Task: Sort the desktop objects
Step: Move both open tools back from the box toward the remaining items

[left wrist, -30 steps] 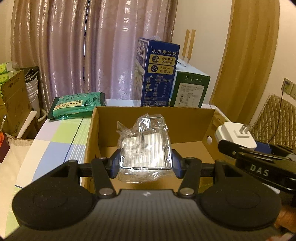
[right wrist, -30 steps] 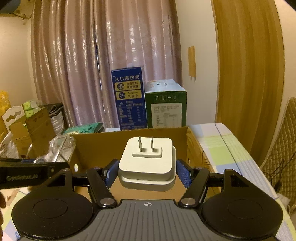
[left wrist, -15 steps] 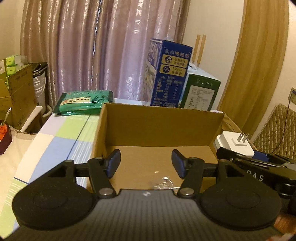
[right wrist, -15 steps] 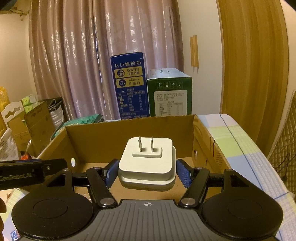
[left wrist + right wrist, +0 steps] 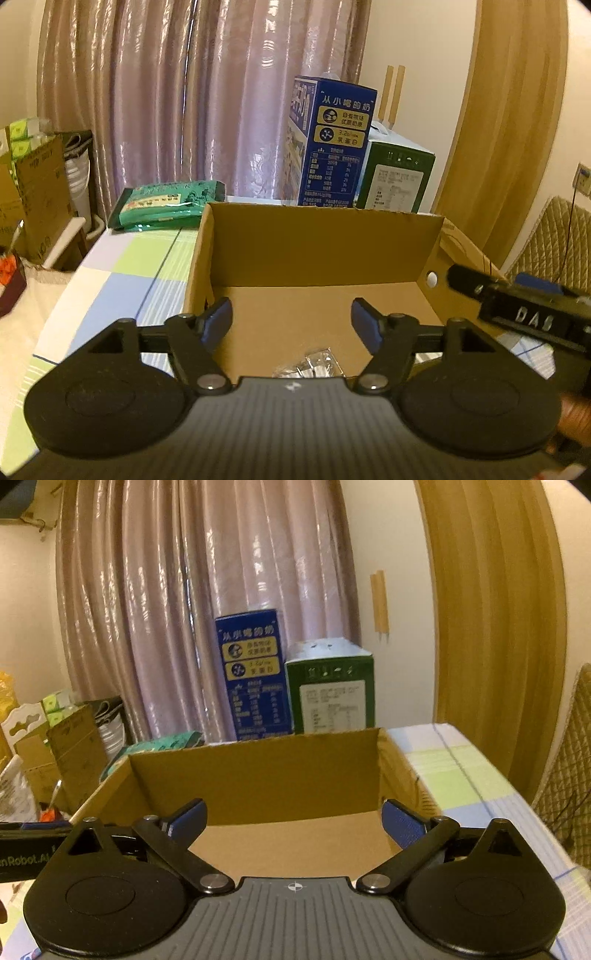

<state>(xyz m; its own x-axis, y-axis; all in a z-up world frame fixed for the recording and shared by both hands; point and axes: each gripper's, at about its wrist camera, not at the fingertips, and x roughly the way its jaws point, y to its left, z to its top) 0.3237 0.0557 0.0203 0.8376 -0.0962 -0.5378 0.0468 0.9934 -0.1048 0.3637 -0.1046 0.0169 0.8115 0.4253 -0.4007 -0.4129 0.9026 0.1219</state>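
An open cardboard box point(image 5: 321, 243) stands on the checked tablecloth; it also shows in the right wrist view point(image 5: 255, 775). My left gripper point(image 5: 291, 325) is open and empty above the box's near side. A clear plastic bag point(image 5: 314, 363) lies on the box floor just below it, mostly hidden by the gripper body. My right gripper point(image 5: 293, 819) is open and empty over the box; its arm shows at the right in the left wrist view point(image 5: 524, 310). The white plug adapter is out of view.
A blue milk carton point(image 5: 332, 140) and a green carton point(image 5: 395, 177) stand behind the box. A green packet point(image 5: 166, 203) lies on the table at far left. Cardboard boxes and clutter point(image 5: 55, 760) stand off the table's left. A quilted chair point(image 5: 554, 236) is at right.
The left gripper opened and dropped the plastic bag into the box. The right gripper then opened and let go of the white plug adapter, which is gone from view.
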